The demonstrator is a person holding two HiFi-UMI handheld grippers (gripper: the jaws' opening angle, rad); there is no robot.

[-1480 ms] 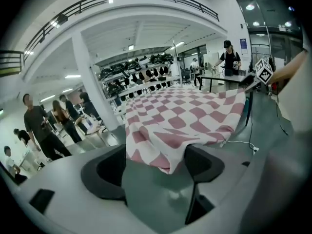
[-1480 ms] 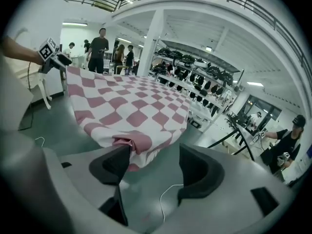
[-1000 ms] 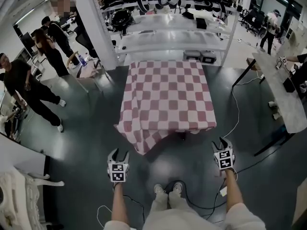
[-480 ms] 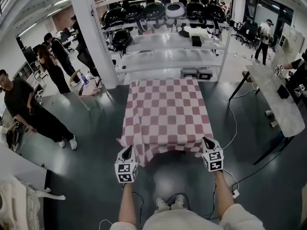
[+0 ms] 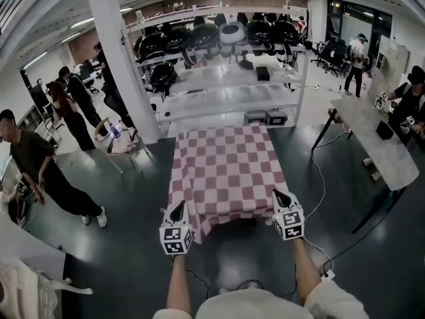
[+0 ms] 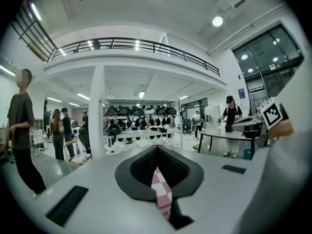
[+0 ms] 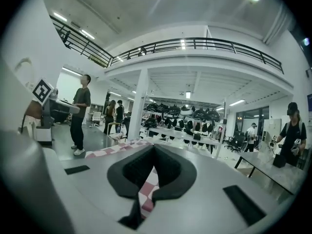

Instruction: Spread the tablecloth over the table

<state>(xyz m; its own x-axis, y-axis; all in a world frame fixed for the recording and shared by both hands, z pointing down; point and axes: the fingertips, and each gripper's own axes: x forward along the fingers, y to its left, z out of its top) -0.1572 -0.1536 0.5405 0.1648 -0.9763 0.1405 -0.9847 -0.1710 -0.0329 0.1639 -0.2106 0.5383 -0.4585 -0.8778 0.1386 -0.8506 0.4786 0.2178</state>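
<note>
A pink and white checked tablecloth (image 5: 226, 168) covers the table in the head view, with its near edge lifted. My left gripper (image 5: 176, 211) is shut on the cloth's near left corner, and a strip of checked cloth (image 6: 161, 189) shows pinched between its black jaws. My right gripper (image 5: 281, 199) is shut on the near right corner, where checked cloth (image 7: 148, 191) sits between its jaws. Both grippers are held up at about table height and point nearly level toward the far end. The table itself is hidden under the cloth.
Several people (image 5: 36, 171) stand at the left. A white pillar (image 5: 123, 65) and white shelves with black helmets (image 5: 219, 52) lie beyond the table. A grey table (image 5: 378, 145) stands at the right, with a cable (image 5: 319, 178) on the dark floor.
Both grippers rose from low near the floor with open jaws, closed on the cloth's near corners, and lifted them. The drooping near left fold of the cloth has been pulled up.
</note>
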